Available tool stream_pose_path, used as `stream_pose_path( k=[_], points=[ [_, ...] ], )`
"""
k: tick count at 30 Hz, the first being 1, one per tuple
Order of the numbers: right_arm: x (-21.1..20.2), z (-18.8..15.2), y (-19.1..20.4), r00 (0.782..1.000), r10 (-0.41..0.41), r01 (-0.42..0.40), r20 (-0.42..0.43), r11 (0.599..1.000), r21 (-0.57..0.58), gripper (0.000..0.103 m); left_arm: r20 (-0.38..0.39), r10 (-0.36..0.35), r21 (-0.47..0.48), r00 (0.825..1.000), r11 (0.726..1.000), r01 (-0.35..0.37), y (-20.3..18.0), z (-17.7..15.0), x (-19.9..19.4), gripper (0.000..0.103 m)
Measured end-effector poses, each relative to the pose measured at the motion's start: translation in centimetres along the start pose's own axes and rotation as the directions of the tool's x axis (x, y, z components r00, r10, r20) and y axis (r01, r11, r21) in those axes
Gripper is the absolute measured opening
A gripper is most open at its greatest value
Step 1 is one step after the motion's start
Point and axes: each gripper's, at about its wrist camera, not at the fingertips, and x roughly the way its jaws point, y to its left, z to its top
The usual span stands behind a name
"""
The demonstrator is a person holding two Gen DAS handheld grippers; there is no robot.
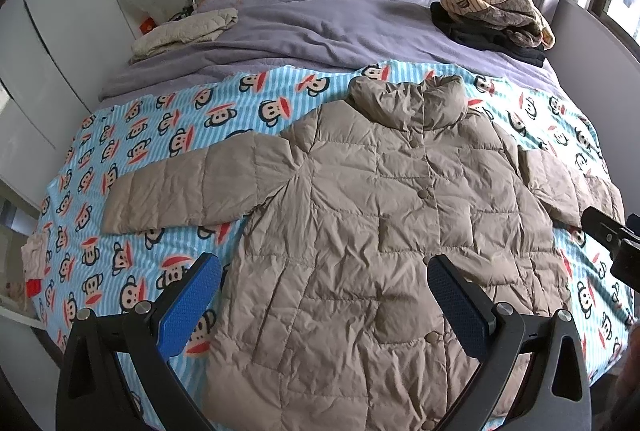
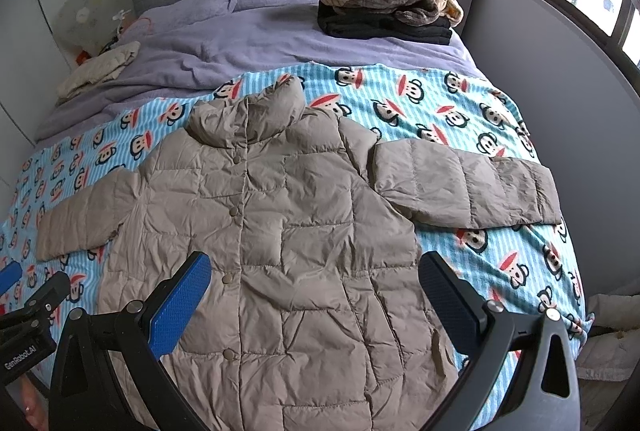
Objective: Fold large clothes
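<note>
Across the foot half of the bed, on the monkey-print blanket [image 1: 132,135], a beige quilted down coat [image 1: 360,215] lies face up and buttoned, collar toward the headboard and hem toward the person, so its long axis runs straight away from both tools. The left tool [image 1: 324,295] hovers over the coat's lower left edge, jaws spread wide and holding nothing; the right tool [image 2: 314,291] hangs over the lower right front, equally wide and empty. Each sleeve stretches sideways from the coat's body: the left sleeve [image 1: 180,191] lies forward and left of the left tool, the right sleeve [image 2: 468,187] forward and right of the right tool. Folding likely starts with the sleeves, each tool nearer its own.
</note>
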Motion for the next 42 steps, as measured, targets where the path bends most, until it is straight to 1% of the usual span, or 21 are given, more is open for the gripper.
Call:
stream_pose_path(
  k=[5, 9, 13, 15, 17, 18, 19, 21, 22, 24, 25, 26, 28, 30, 31, 34, 36, 40, 41, 42],
  points=[
    [1.3, -0.8, 0.5, 0.999, 0.024, -0.024, -0.031, 1.000, -0.007, 0.103, -0.039, -0.014, -0.028, 0.999, 1.000, 0.013, 0.3, -0.3, 0.7, 0.103],
    [2.7, -0.9, 0.4, 0.994, 0.079, -0.080, -0.075, 0.997, -0.008, 0.103, -0.074, -0.024, -0.080, 0.997, 0.997, 0.018, 1.7, -0.4, 1.7, 0.103],
    [4.5, -1.3, 2.0, 0.977, 0.167, -0.172, -0.133, 0.984, -0.033, 0.103, -0.100, -0.065, -0.170, 0.993, 0.984, 0.048, 4.8, -1.0, 3.9, 0.103],
    [5.8, -1.7, 3.5, 0.964, 0.207, -0.218, -0.167, 0.975, -0.052, 0.103, -0.106, -0.098, -0.222, 0.990, 0.972, 0.072, 7.1, -1.4, 5.3, 0.103],
    [7.1, -2.1, 5.5, 0.938, 0.246, -0.270, -0.245, 0.961, -0.066, 0.103, -0.102, -0.136, -0.292, 0.986, 0.951, 0.101, 10.1, -1.8, 7.2, 0.103],
    [7.8, -2.5, 7.1, 0.918, 0.264, -0.301, -0.295, 0.950, -0.085, 0.103, -0.096, -0.152, -0.329, 0.984, 0.938, 0.112, 11.8, -2.0, 8.3, 0.103],
    [8.3, -3.0, 8.6, 0.910, 0.267, -0.314, -0.319, 0.943, -0.107, 0.103, -0.089, -0.164, -0.372, 0.982, 0.920, 0.120, 13.8, -2.2, 9.5, 0.103],
    [8.9, -3.9, 11.0, 0.912, 0.242, -0.301, -0.331, 0.943, -0.141, 0.103, -0.075, -0.177, -0.447, 0.981, 0.886, 0.126, 17.5, -2.5, 12.0, 0.103],
    [9.3, -4.4, 12.3, 0.906, 0.243, -0.309, -0.345, 0.939, -0.149, 0.103, -0.058, -0.182, -0.490, 0.982, 0.862, 0.131, 20.1, -2.8, 13.6, 0.103],
    [10.3, -5.5, 14.3, 0.891, 0.258, -0.330, -0.373, 0.934, -0.141, 0.103, -0.036, -0.190, -0.551, 0.981, 0.823, 0.139, 23.6, -3.2, 16.0, 0.103],
    [10.8, -5.9, 15.0, 0.886, 0.262, -0.334, -0.383, 0.933, -0.135, 0.103, -0.015, -0.203, -0.598, 0.979, 0.787, 0.154, 26.1, -3.6, 17.8, 0.103],
    [11.5, -6.6, 16.1, 0.879, 0.268, -0.341, -0.395, 0.931, -0.127, 0.103, -0.009, -0.211, -0.627, 0.977, 0.763, 0.159, 27.5, -3.9, 18.9, 0.103],
    [12.6, -7.4, 17.5, 0.872, 0.266, -0.341, -0.411, 0.932, -0.120, 0.103, 0.013, -0.244, -0.696, 0.970, 0.694, 0.184, 30.9, -4.3, 21.6, 0.103],
    [13.5, -7.7, 18.5, 0.864, 0.271, -0.348, -0.424, 0.931, -0.114, 0.103, 0.046, -0.267, -0.734, 0.962, 0.644, 0.214, 33.2, -4.4, 23.6, 0.103],
    [13.9, -7.9, 19.0, 0.862, 0.277, -0.353, -0.425, 0.929, -0.110, 0.103, 0.056, -0.272, -0.749, 0.961, 0.624, 0.221, 34.2, -4.3, 24.7, 0.103],
    [15.2, -8.2, 20.6, 0.856, 0.307, -0.373, -0.416, 0.924, -0.087, 0.103, 0.079, -0.271, -0.767, 0.959, 0.598, 0.232, 36.0, -3.4, 26.8, 0.103],
    [15.8, -7.9, 21.9, 0.858, 0.317, -0.377, -0.404, 0.923, -0.079, 0.103, 0.091, -0.253, -0.773, 0.963, 0.591, 0.229, 36.8, -2.6, 27.8, 0.103],
    [17.1, -6.2, 24.7, 0.864, 0.342, -0.394, -0.370, 0.916, -0.074, 0.103, 0.099, -0.183, -0.777, 0.978, 0.600, 0.191, 37.8, -0.8, 28.8, 0.103],
    [17.8, -5.5, 25.4, 0.864, 0.349, -0.397, -0.363, 0.915, -0.066, 0.103, 0.106, -0.167, -0.774, 0.980, 0.605, 0.186, 38.0, -0.4, 28.9, 0.102],
    [18.3, -5.1, 26.0, 0.864, 0.354, -0.399, -0.358, 0.915, -0.059, 0.103, 0.119, -0.157, -0.763, 0.980, 0.617, 0.191, 37.9, 0.0, 28.9, 0.099]
  ],
)
